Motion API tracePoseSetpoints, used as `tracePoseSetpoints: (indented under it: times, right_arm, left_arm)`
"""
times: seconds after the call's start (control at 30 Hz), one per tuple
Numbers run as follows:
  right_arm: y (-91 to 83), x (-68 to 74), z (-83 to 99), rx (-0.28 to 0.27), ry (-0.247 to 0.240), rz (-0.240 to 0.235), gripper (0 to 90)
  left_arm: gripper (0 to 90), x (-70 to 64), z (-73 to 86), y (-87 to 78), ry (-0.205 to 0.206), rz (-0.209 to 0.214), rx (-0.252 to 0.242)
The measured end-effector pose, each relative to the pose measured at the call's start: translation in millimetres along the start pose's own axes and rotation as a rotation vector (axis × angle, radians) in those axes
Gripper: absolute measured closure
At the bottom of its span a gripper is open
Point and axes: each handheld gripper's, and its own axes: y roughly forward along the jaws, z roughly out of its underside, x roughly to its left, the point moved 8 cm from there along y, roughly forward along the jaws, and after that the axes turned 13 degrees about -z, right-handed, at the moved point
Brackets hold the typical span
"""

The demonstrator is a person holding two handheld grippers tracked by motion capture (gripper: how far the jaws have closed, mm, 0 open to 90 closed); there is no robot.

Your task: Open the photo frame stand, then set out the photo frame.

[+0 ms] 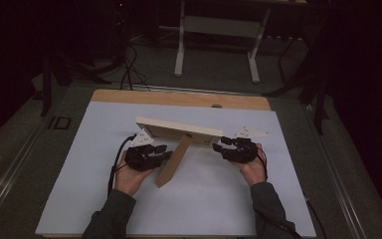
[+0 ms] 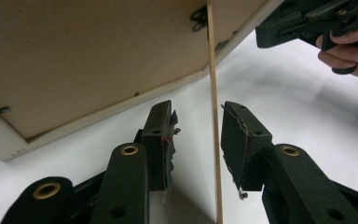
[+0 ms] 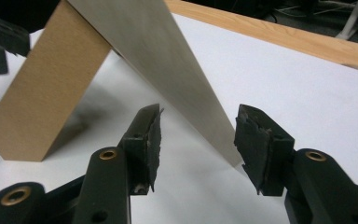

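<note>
Picture frame (image 1: 179, 128): pale wood, rectangular, stood tilted mid-table on white sheet (image 1: 219, 199), propped by flat brown fibreboard stand (image 1: 174, 162). Left gripper (image 1: 160, 153): jaws spread, thin stand edge between. Right gripper (image 1: 218, 144): jaws spread around frame's corner.

The left gripper (image 2: 196, 140) has its jaws apart at the bottom of the frame, with the stand (image 2: 214, 121) running edge-on up between them, closer to the right jaw, not clearly touching either. The frame back (image 2: 88, 60) takes up the upper left over the white table (image 2: 307, 107). The other gripper (image 2: 307, 21) and a hand (image 2: 354, 51) sit upper right.
</note>
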Motion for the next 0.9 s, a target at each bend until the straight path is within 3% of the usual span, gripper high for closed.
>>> tracePoseSetpoints:
  times: [0.33,0.43,0.53,0.7,0.9]
  right_arm:
    - [-2.1,-5.2,10.0,0.018,0.009,0.017,53.3]
    - [-3.4,-8.6,13.7,0.023,0.025,0.019,58.9]
    - [-3.6,-8.6,15.9,0.036,0.016,0.02,61.2]
    - [-4.3,-10.0,15.8,0.033,0.029,0.041,63.3]
    - [-2.8,-12.2,14.6,0.03,0.044,0.036,65.8]
  left_arm:
    - [70.0,10.4,-3.5,-8.5,-0.031,0.015,-0.02]
    - [69.3,13.5,-4.0,-10.3,-0.04,0.008,-0.02]
    - [69.5,15.7,-5.1,-12.1,-0.041,-0.005,-0.027]
    - [72.6,17.0,-7.2,-14.9,-0.008,-0.048,-0.033]
    - [75.4,21.5,-7.3,-15.8,-0.011,-0.075,-0.033]
